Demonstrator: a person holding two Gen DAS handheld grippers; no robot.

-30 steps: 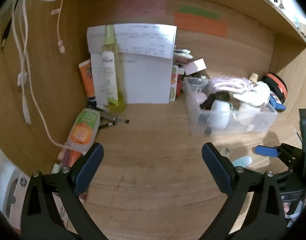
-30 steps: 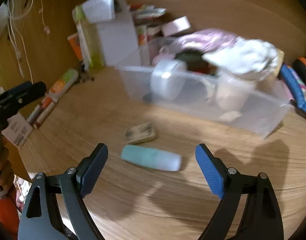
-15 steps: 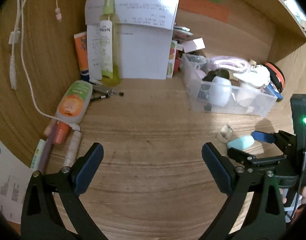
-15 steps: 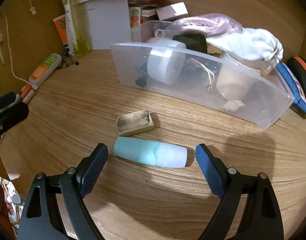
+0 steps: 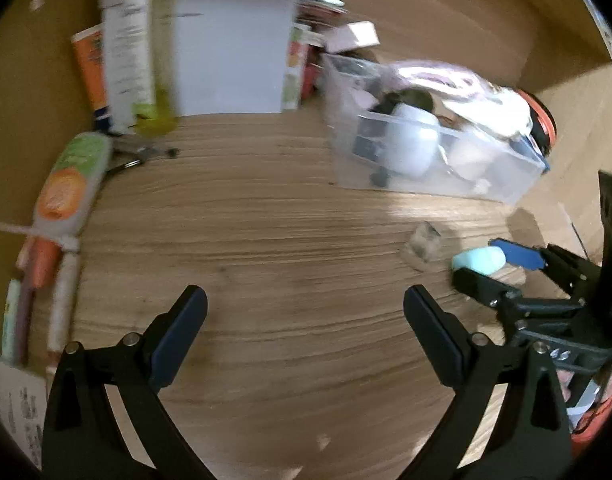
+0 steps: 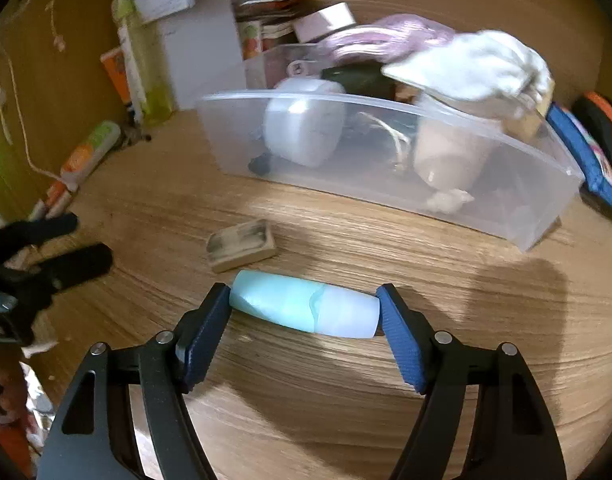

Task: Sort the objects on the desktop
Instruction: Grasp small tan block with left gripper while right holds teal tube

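A wood-grain desk (image 5: pixel 266 240) sits in a wooden alcove (image 5: pixel 486 12), warmly lit.

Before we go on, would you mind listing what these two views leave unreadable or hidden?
- Print on the tall bottle, left wrist view: motion blur.
- Far contents of the clear bin, right wrist view: hidden under the white cloth.
- Whether the closing right tongs already press the teal tube between them: contact unclear.
- Papers at lower left, left wrist view: cut off.
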